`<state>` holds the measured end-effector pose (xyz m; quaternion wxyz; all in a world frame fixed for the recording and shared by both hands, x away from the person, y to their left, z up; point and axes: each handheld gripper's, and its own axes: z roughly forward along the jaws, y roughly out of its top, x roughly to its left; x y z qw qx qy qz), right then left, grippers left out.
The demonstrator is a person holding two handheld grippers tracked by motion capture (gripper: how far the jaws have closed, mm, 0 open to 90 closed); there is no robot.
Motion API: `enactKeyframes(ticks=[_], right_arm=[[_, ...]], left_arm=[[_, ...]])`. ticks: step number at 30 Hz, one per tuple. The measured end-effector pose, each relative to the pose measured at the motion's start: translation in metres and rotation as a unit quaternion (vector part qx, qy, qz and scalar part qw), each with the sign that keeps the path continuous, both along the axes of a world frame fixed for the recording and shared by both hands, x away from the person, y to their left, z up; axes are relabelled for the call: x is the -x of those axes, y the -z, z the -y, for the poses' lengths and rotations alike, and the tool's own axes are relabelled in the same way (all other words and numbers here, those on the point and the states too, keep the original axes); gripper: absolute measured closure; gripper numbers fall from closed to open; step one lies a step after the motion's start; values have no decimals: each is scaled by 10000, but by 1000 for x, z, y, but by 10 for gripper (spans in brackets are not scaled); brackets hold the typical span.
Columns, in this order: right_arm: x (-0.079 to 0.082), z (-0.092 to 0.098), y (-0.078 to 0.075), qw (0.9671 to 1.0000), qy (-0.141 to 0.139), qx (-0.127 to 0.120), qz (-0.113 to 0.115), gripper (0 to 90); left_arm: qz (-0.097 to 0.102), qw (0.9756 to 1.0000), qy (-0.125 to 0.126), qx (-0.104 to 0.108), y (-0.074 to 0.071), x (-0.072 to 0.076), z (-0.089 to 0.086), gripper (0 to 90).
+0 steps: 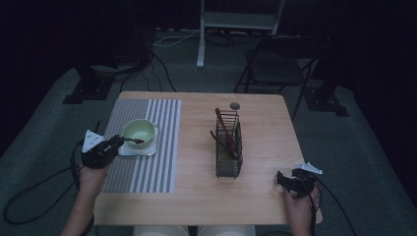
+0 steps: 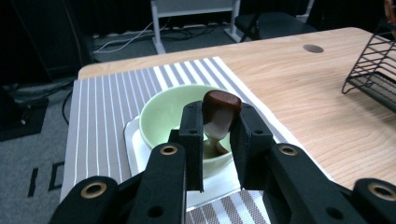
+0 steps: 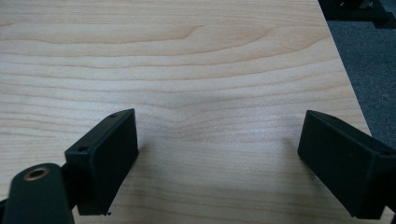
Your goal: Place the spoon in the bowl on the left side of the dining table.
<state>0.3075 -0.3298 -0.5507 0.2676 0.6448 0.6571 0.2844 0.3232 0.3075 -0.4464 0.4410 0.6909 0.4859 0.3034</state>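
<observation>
Left tool (image 2: 217,126) clamped narrow on the rounded end of the brown spoon (image 2: 222,105) handle; right tool (image 3: 217,154) spread wide, holding nothing, parked on bare wood at the near right corner.

Layout, large to small:
- Desk (image 1: 206,196): light wood, striped placemat (image 1: 147,172) on its left half.
- Wire rack (image 1: 228,147) mid-desk, well apart from the mat, with brown utensils (image 1: 225,132) leaning inside.
- White saucer (image 2: 133,144) on the mat, green bowl (image 2: 163,112) on the saucer.
- Spoon with its scoop end down inside the bowl, handle slanting up over the near rim into the left tool.

Step in hand, judged: handling the spoon at the bowl, either settling it in or lifting it out; cannot tell which from the pictures.

Notes for doing it well:
- Move along the line of the handle, not sideways, since a sideways pull is likely to lever the rim and tip or slide the bowl on the saucer.
- Grip sits at the very end of the handle, so expect the scoop to swing; go slowly.
- If lifting, clear the rim fully before travelling toward the rack.
- If releasing, let the handle rest on the rim first, then open.
- Leave the right tool where it lies, or bring it over to steady the saucer.
</observation>
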Motion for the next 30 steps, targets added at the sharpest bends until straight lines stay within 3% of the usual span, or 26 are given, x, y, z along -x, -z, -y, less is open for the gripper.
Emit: enactKeyframes(ticks=[6,9,15,24,30], right_arm=[[0,0,0,10000,1,-1,0,115],[0,0,0,10000,0,-1,-1,115],[0,0,0,10000,0,0,-1,115],[0,0,0,10000,1,-1,0,115],[0,0,0,10000,1,-1,0,115]], left_arm=[[-175,9998,-33,7,16,-1,3,752],[-168,9996,-104,-182,21,0,7,752],[-182,9989,-295,-314,31,3,11,750],[-257,9979,-555,-206,38,0,8,744],[-401,9977,-505,-209,43,-2,12,648]])
